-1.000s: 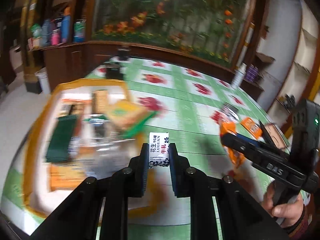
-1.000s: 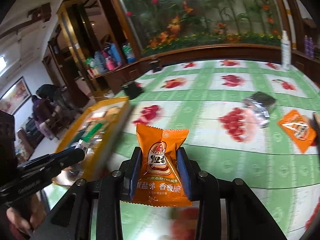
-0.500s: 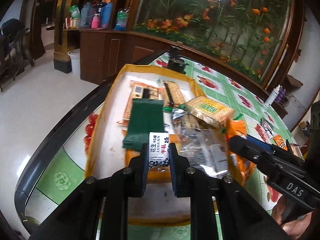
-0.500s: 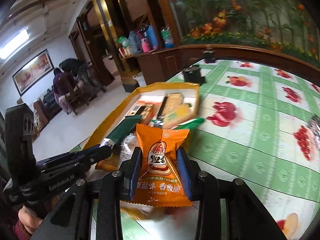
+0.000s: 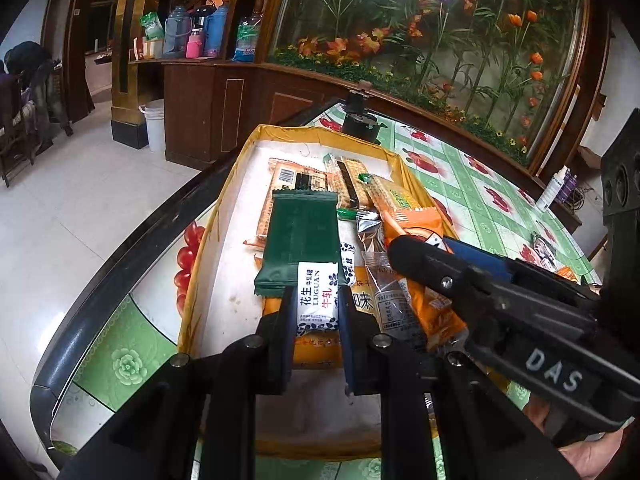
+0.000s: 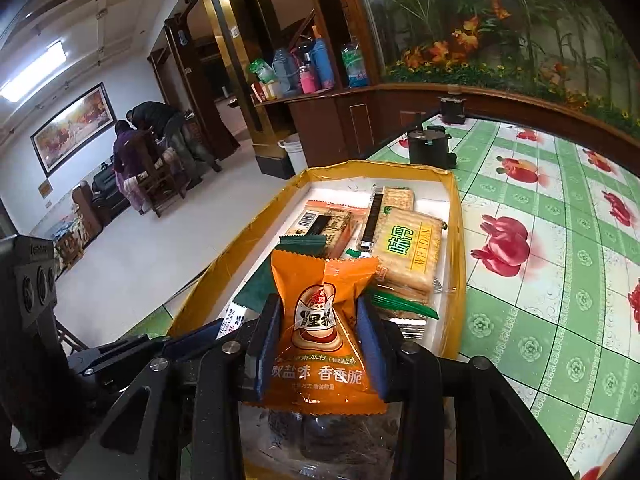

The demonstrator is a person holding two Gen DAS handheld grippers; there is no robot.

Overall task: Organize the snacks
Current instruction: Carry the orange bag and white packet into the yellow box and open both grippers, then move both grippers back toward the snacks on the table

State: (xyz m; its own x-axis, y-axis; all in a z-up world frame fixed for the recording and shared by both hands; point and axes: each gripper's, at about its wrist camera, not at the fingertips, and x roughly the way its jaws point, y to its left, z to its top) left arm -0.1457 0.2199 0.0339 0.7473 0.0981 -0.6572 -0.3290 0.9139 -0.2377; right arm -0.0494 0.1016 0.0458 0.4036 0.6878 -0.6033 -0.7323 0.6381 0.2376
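My left gripper (image 5: 316,300) is shut on a small white candy packet (image 5: 317,300) with blue flower print, held over the near part of the yellow-rimmed tray (image 5: 204,240). My right gripper (image 6: 320,320) is shut on an orange snack packet (image 6: 322,320), held over the same tray (image 6: 454,240). The tray holds a dark green wrapper (image 5: 300,240), cracker packs (image 6: 412,252), orange packets and a clear bag. The right gripper's fingers (image 5: 440,268) cross the left wrist view on the right; the left gripper shows at lower left in the right wrist view (image 6: 188,340).
The tray sits at the left edge of a table with a green and white fruit-print cloth (image 6: 540,280). A black pot (image 6: 430,148) stands beyond the tray. Loose snack packets (image 5: 544,248) lie far right. A white bottle (image 5: 554,188) stands at the table's far edge.
Both grippers moved closer in over the tray with their packets still held. The right gripper now sits tight beside the left one, and the tray fills more of both views.
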